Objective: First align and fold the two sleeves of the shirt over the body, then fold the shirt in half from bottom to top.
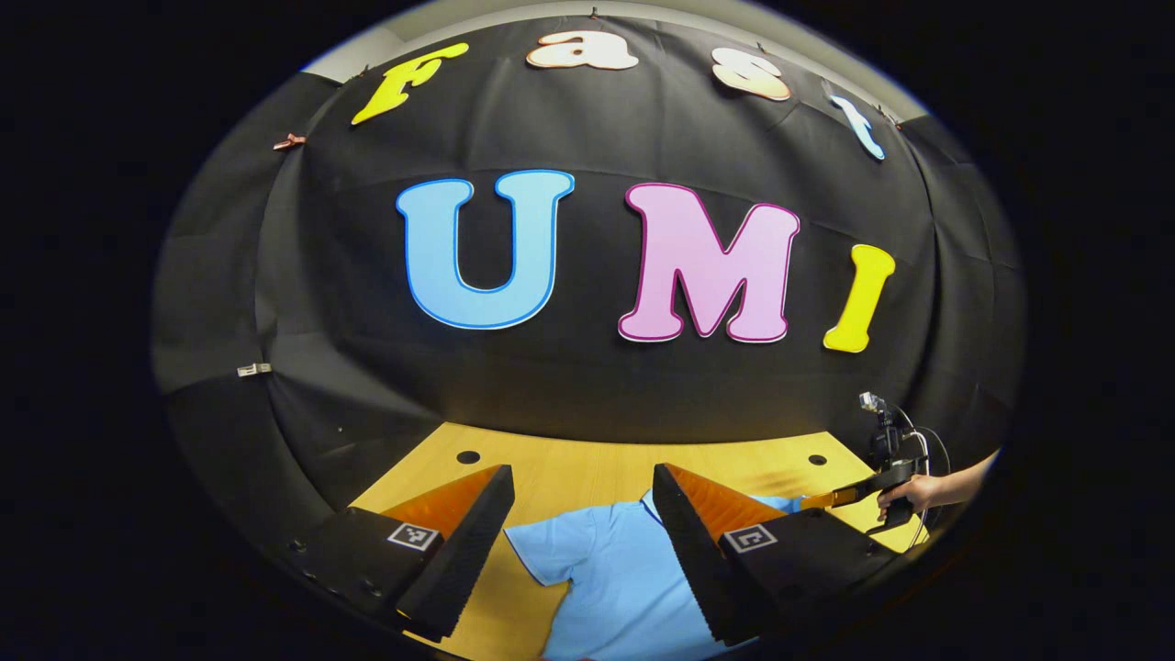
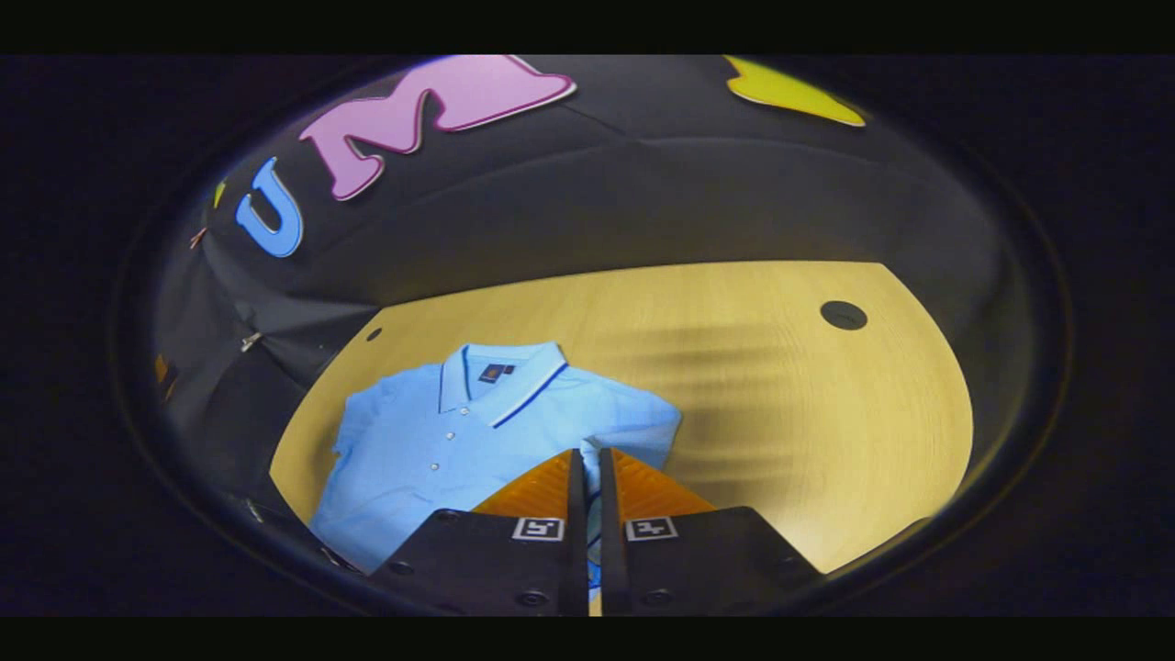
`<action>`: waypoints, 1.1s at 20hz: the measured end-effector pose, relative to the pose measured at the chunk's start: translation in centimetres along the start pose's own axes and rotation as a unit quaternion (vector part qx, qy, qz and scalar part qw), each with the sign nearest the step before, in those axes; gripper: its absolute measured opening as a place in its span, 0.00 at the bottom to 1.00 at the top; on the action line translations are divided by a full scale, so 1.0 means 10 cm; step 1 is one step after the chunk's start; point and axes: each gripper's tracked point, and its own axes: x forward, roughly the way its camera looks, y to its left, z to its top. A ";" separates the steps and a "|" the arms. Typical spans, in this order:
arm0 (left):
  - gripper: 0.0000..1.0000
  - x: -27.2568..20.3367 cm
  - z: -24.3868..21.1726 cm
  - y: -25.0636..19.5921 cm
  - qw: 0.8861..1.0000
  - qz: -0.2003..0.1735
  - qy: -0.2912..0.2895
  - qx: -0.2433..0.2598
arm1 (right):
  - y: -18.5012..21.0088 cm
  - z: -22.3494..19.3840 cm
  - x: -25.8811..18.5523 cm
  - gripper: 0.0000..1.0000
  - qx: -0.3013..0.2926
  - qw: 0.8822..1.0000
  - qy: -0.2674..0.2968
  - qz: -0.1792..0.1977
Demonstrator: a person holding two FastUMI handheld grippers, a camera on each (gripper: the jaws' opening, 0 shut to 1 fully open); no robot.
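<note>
Low in the right gripper view, the right gripper (image 2: pixel 587 464) has its fingers nearly together above the shirt (image 2: pixel 441 431), lying flat left of centre on the table (image 2: pixel 780 395). The left gripper (image 1: pixel 578 514) gapes open. Risk: a closed gripper may push and rumple the sleeve (image 2: pixel 643 422) rather than pinch it.

- square black-and-white marker tags (image 1: pixel 412 536) sit on the left gripper's finger mounts, bearing patterns, no words;
- same tags (image 2: pixel 538 528) on the right gripper;
- shirt (image 2: pixel 441 441) collar label (image 2: pixel 493 372), at 12 o'clock, too small to read
</note>
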 end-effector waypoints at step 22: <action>0.97 1.16 -1.04 0.64 0.992 0.033 0.120 -0.023 | 0.60 -0.37 -0.49 0.96 -0.019 0.998 0.017 0.050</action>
